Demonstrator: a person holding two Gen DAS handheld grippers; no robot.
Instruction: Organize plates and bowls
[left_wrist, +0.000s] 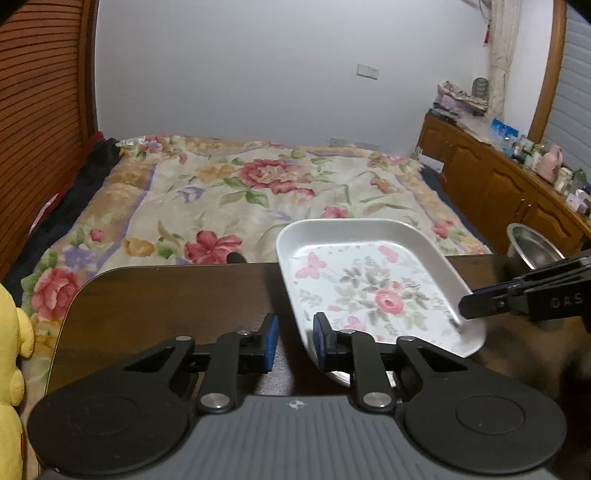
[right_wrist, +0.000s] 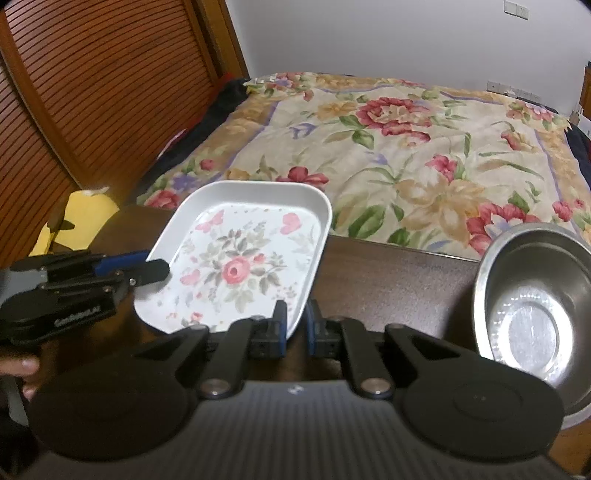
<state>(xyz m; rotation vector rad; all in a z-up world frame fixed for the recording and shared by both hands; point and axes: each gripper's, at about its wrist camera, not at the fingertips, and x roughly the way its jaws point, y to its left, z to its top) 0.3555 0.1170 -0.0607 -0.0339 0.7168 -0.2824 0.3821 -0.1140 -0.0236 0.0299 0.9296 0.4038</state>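
glossy sq floral plate (right_wrist: 240, 258), round steel bowl (right_wrist: 535, 299), dark wood table (right_wrist: 388, 273).

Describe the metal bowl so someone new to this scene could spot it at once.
Start at the dark wooden table at the foot of the floral bed. The metal bowl sits right of the flowered plate; it alone is round, deep, shiny and unpatterned.

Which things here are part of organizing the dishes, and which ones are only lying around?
Part of the job:
- floral plate
- steel bowl
- left tool
- right tool

Only lying around:
- flowered bedspread
- yellow plush toy
- wooden cabinet
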